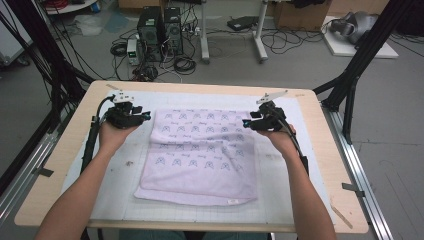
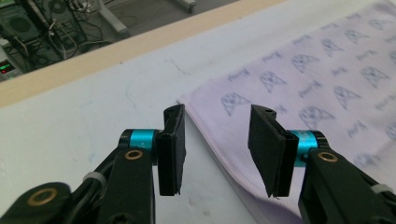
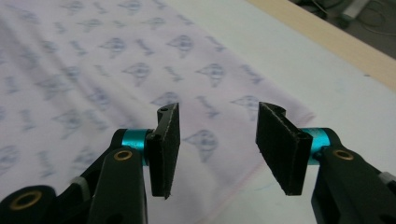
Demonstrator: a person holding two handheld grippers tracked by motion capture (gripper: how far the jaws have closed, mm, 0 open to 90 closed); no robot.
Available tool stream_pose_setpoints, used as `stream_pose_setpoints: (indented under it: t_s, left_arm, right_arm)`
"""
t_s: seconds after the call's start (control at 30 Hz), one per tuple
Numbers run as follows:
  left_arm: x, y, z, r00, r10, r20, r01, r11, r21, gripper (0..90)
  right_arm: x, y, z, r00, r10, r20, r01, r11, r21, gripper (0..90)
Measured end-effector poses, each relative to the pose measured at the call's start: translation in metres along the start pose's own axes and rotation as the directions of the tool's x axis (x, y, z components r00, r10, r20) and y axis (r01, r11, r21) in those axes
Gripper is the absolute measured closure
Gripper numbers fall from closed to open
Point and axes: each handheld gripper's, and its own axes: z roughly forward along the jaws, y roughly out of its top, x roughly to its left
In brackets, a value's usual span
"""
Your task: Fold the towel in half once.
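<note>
High view: soft, patterned lilac towel [image 1: 200,155] lies flat.

Lilac towel [image 1: 200,155] — blue-grey printed motifs, white mat [image 1: 280,195], black-and-teal grippers

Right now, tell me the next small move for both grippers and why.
Probably lower both and close on the towel's far corners: the left gripper and right gripper stand open, each framing a corner's edge, with nothing held yet.
</note>
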Motion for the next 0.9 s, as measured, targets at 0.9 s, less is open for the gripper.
stream_pose_setpoints:
  t_s: [0.9]
  left_arm:
    - [-0.089, -0.099, -0.078, 0.9264, 0.209, 0.313, -0.221, 0.9753, 0.001, 63.8]
  right_arm:
    - [0.105, -0.092, -0.048, 0.9718, -0.123, -0.201, 0.107, 0.99, -0.086, 55.6]
